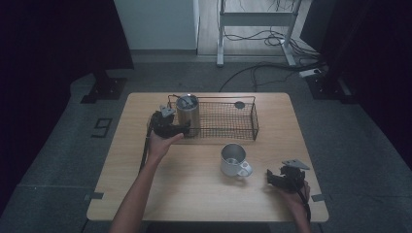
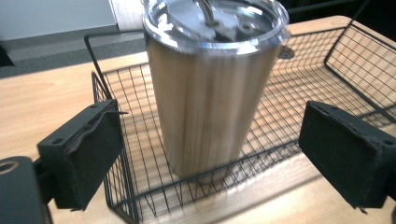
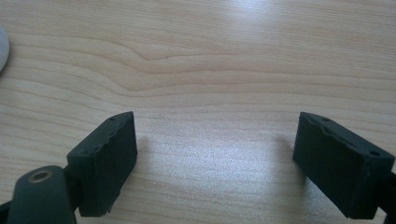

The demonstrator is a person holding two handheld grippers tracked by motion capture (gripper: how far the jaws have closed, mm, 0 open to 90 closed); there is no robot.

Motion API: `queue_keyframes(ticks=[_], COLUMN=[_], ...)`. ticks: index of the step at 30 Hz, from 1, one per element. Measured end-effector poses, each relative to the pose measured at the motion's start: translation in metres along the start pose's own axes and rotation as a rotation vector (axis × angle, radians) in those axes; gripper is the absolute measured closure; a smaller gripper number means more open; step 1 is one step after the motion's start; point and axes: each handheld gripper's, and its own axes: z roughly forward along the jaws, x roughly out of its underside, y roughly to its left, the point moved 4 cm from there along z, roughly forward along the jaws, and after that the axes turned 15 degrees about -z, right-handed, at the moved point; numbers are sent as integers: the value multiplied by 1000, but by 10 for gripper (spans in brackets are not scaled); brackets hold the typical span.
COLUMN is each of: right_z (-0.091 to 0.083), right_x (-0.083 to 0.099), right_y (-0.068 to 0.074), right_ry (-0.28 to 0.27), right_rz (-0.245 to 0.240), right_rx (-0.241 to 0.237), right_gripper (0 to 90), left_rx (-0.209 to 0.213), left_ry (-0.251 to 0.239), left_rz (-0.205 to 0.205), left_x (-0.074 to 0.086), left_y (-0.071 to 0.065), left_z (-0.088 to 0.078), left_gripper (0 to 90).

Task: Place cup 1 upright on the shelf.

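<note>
A tall steel tumbler (image 1: pixel 187 114) with a clear lid stands upright in the left end of a black wire basket (image 1: pixel 228 121). My left gripper (image 1: pixel 170 127) is at the basket's near left corner, pointing at the tumbler. In the left gripper view the tumbler (image 2: pixel 210 93) rises just beyond the two pads, inside the basket wall (image 2: pixel 116 186); my left gripper (image 2: pixel 215 144) is open and neither pad touches it. My right gripper (image 1: pixel 277 178) rests near the table's front right, open with nothing between its fingers (image 3: pixel 215 154).
A white mug (image 1: pixel 233 160) with its handle to the right stands on the wooden table (image 1: pixel 194 194) in front of the basket. A small dark round object (image 1: pixel 239 104) lies at the basket's far side. A pale edge (image 3: pixel 2 46) shows at the left of the right gripper view.
</note>
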Motion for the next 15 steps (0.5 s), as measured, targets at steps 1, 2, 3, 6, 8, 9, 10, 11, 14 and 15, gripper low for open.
queue_keyframes(ticks=[1,2,3,6,8,9,10,11,14,15], right_z=[0,0,0,0,0,0,0,0,0,0], right_x=[0,0,0,0,0,0,0,0,0,0], right_y=[0,0,0,0,0,0,0,0,0,0], right_ry=[0,0,0,0,0,0,0,0,0,0], right_rz=[3,3,3,3,3,3,3,3,3,3], right_rx=[0,0,0,-1,-1,-1,0,-1,-1,0], right_gripper=[133,133,133,133,133,133,133,133,132,133], left_rx=[6,10,13,11,10,13,21,31,39,41], left_ry=[4,7,7,13,17,18,19,24,35,42], left_rz=[-1,-3,-3,0,6,7,3,0,2,3], left_x=[3,6,9,20,28,32,36,40,50,53], left_y=[1,1,2,6,7,8,8,8,8,9], left_z=[-2,-3,-5,-9,-12,-14,-16,-18,-23,-24], left_gripper=[70,73,73,91,95,95,104,104,104,105])
